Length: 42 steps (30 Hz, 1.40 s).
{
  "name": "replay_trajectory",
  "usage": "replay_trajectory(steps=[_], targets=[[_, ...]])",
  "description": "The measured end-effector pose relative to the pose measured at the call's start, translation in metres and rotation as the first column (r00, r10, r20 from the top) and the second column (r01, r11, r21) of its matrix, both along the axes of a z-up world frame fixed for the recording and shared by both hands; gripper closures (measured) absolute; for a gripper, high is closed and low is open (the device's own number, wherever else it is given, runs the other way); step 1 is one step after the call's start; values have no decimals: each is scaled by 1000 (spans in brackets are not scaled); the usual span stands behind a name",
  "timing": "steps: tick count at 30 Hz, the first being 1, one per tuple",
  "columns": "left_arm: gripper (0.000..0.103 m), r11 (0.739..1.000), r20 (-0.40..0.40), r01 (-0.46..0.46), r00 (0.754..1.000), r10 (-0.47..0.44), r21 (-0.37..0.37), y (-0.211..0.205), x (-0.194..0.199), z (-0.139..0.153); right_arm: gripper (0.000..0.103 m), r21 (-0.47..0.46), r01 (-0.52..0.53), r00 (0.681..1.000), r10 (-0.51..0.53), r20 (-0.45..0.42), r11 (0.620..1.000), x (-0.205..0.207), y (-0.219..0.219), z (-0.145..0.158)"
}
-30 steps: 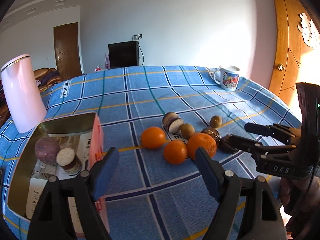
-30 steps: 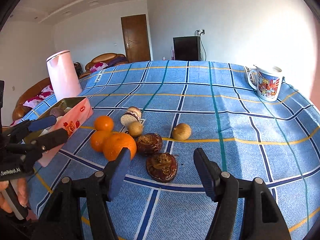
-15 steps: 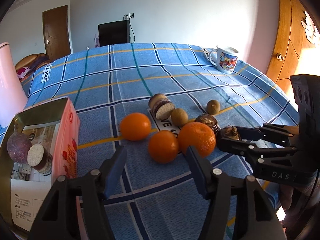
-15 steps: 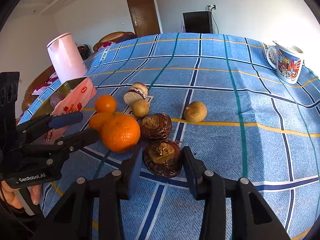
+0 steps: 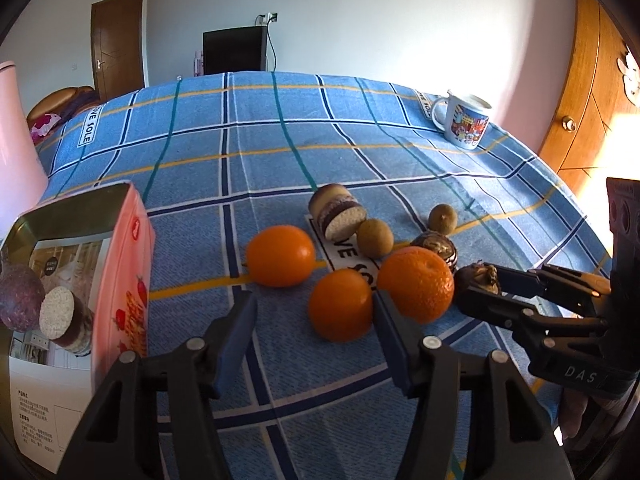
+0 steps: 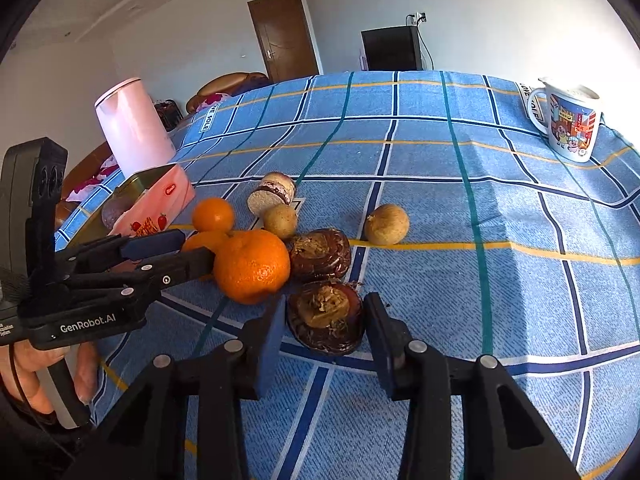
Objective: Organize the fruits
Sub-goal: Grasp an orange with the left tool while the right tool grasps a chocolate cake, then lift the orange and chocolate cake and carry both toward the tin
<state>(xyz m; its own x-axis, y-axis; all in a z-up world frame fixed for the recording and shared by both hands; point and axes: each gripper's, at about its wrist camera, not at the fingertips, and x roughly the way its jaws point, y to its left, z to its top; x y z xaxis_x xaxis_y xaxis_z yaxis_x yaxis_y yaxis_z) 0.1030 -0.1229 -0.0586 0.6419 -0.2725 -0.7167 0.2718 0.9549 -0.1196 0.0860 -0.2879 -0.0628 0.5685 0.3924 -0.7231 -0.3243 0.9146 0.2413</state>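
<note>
Dark, scaly fruit [image 6: 326,317] sits clamped between my right gripper [image 6: 325,330] pads near the table's [image 6: 520,208] front edge, held by its sides so it lifts cleanly toward the tin [image 5: 132,268] at the left edge. It is squat; its short axis and stem scar tilt toward me. My left gripper [image 5: 312,338] is closing around the nearest orange [image 5: 340,305], not yet gripping.
</note>
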Motion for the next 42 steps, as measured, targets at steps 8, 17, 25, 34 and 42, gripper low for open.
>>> replay_trajectory(steps=[8,17,25,34,42], targets=[[68,998,-28,62,998,-63,-25,-12,2,-4,61,-5,-1,1000,1,16,1000,-2,0,1],[68,995,71,53,996,-47,-87,0,-18,9,61,-4,27,988,-26,155,1000,-20,-1,14],[68,996,145,63,988,-53,-66,-5,-30,13,61,-10,21,974,-18,224,1000,-30,0,19],[68,996,232,41,973,-21,-81,2,-44,20,61,10,30,953,-31,301,1000,-40,-3,25],[68,995,320,29,947,3,-95,5,-57,27,61,29,49,932,-56,358,998,-49,-5,28]])
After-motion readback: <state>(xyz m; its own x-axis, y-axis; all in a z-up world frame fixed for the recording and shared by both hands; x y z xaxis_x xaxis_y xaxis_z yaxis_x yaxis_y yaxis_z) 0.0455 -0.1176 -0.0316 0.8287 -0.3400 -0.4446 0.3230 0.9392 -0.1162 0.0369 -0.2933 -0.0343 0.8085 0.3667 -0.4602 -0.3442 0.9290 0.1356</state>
